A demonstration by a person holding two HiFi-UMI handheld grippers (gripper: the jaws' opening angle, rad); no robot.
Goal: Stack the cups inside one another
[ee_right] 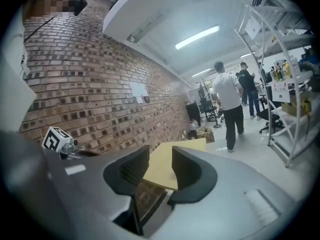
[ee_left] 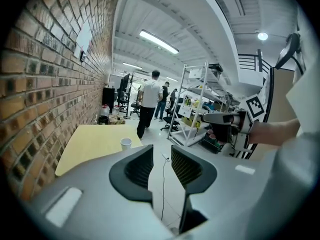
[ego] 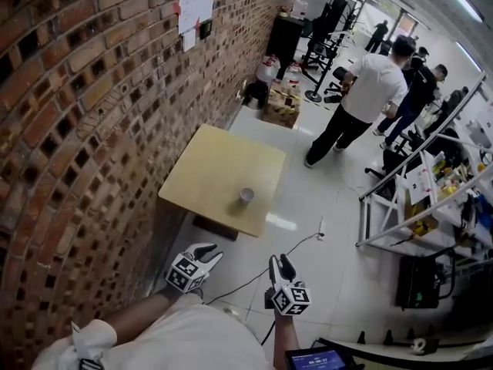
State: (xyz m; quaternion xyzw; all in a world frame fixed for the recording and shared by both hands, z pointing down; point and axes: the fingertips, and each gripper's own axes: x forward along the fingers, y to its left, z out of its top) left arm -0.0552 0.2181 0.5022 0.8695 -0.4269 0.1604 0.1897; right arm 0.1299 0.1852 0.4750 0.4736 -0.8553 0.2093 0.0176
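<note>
A single cup or nested stack of cups [ego: 246,196] stands near the front edge of the yellow table [ego: 212,168]; I cannot tell how many cups it holds. In the left gripper view it is a small white cup [ee_left: 126,143] on the table [ee_left: 87,144], well beyond the jaws. My left gripper [ego: 206,253] and right gripper [ego: 280,266] hang over the floor, short of the table. The left gripper [ee_left: 162,167] is open with nothing between its jaws. The right gripper [ee_right: 160,169] is also open and empty, with the table [ee_right: 162,170] showing through the gap.
A brick wall [ego: 85,114] runs along the table's left side. A cable [ego: 262,272] and a power strip [ego: 321,228] lie on the floor. Metal shelving [ego: 420,199] stands on the right. Several people [ego: 358,102] stand further back, beside boxes [ego: 281,106].
</note>
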